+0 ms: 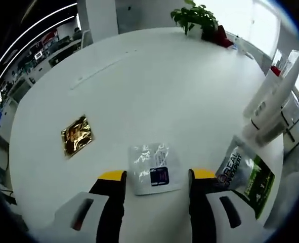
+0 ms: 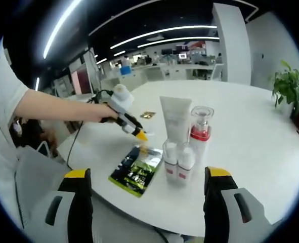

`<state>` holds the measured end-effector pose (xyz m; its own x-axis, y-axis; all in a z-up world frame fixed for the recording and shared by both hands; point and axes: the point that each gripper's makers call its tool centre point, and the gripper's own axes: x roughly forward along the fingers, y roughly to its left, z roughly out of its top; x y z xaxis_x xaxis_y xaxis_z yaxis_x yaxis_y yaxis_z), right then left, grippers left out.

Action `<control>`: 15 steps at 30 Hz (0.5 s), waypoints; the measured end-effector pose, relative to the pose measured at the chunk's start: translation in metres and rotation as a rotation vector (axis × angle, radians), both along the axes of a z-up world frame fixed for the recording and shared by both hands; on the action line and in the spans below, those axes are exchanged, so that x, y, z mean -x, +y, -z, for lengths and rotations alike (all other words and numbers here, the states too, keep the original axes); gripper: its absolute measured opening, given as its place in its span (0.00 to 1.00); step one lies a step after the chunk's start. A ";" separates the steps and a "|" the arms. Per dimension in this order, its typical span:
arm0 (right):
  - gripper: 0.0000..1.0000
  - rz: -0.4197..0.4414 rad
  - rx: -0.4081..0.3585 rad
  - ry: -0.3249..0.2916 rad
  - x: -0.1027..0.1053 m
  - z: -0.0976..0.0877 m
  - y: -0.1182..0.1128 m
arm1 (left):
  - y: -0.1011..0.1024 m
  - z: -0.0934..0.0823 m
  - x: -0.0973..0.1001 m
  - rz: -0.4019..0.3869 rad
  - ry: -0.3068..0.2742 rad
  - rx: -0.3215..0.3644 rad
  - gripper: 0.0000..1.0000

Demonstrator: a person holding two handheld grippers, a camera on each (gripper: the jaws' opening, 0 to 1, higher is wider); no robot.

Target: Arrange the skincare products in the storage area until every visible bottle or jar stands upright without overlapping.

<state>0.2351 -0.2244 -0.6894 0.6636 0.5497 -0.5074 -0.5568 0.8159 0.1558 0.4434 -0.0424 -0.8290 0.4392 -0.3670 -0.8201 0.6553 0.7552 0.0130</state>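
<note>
In the right gripper view several products stand upright close together near the table's front edge: a white tube (image 2: 175, 117), a clear pump bottle (image 2: 201, 132) with a red band, and two small clear bottles (image 2: 170, 163) with red bands. A silver and green sachet (image 2: 137, 174) (image 1: 246, 177) lies flat beside them. My left gripper (image 2: 140, 135), held in a person's hand, hovers over the table left of the tube. Its jaws (image 1: 158, 175) are open above a white sachet (image 1: 154, 168). A gold sachet (image 1: 77, 135) lies further left. My right gripper (image 2: 148, 174) is open and holds nothing.
A round white table (image 1: 154, 86) carries everything. A potted plant (image 1: 195, 17) (image 2: 290, 86) stands at its far side. The person's arm (image 2: 53, 109) reaches in from the left. Office desks lie beyond the table.
</note>
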 end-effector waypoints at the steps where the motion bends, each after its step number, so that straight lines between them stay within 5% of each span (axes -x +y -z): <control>1: 0.91 0.002 0.000 -0.001 0.000 0.000 0.000 | 0.001 0.000 0.000 -0.002 0.003 0.001 0.51; 15: 0.91 0.009 0.004 -0.002 0.000 -0.001 -0.002 | -0.003 -0.002 0.004 0.112 -0.040 -0.048 0.44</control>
<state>0.2353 -0.2262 -0.6889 0.6696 0.5419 -0.5079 -0.5500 0.8213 0.1513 0.4396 -0.0455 -0.8269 0.4300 -0.3766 -0.8206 0.7340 0.6750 0.0748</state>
